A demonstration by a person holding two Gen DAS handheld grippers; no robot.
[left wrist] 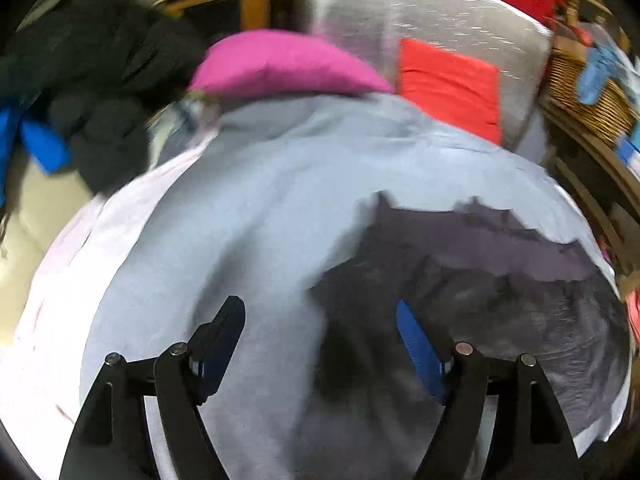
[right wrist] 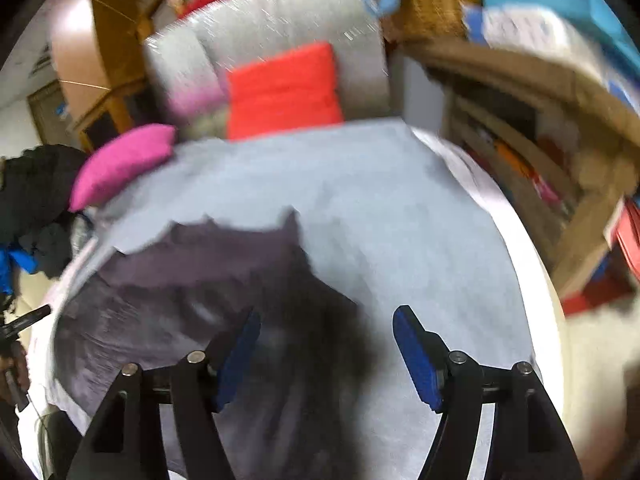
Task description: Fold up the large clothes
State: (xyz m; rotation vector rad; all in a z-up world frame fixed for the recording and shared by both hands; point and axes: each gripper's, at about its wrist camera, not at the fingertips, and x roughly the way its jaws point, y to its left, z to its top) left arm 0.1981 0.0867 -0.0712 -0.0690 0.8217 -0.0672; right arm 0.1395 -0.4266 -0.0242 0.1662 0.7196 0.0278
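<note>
A dark grey-purple garment [left wrist: 500,280] lies crumpled on a light blue sheet [left wrist: 260,200] that covers a bed. It also shows in the right wrist view [right wrist: 192,280], on the same sheet [right wrist: 400,220]. My left gripper [left wrist: 320,312] hovers above the garment's left edge, jaws wide apart and empty. My right gripper [right wrist: 326,320] hovers above the garment's right edge, jaws wide apart and empty. Both views are motion-blurred.
A pink pillow [left wrist: 280,64] and a red cushion [left wrist: 452,84] lie at the bed's far end by a grey headboard [left wrist: 420,12]. A pile of dark clothes [left wrist: 92,80] sits at the left. A wicker basket [left wrist: 588,92] and wooden shelves [right wrist: 540,160] stand at the right.
</note>
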